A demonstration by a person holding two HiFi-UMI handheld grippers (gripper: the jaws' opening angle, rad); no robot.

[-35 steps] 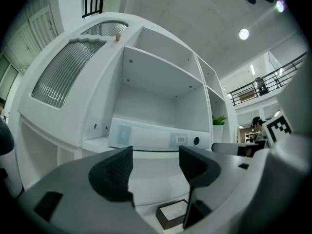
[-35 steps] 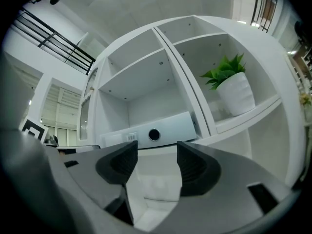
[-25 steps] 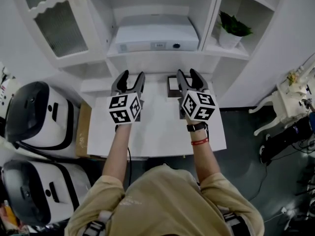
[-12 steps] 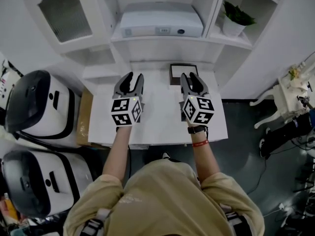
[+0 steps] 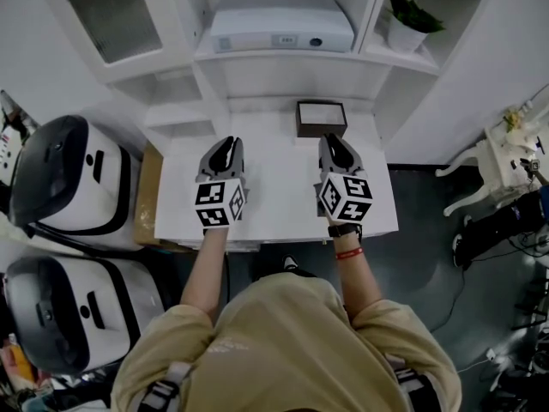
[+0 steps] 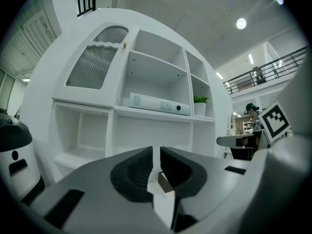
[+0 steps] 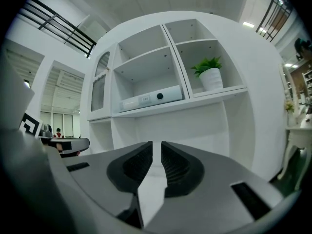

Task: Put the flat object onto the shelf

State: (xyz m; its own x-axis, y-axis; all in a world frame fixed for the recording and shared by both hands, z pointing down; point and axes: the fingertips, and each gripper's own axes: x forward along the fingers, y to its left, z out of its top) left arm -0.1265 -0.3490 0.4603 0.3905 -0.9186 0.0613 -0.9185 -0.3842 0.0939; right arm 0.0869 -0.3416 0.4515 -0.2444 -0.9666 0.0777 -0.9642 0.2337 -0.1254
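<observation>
Heads up, left hand-held gripper (image 5: 222,150) and right hand-held gripper (image 5: 337,147) are closing on nothing, so they could just shove the flat object (image 5: 321,118).

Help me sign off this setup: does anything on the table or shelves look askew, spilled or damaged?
Nothing stands out. The dark flat object lies square near the far edge of the table, the white device sits level on its shelf, and the potted plant stands upright. No spill or damage shows.
</observation>
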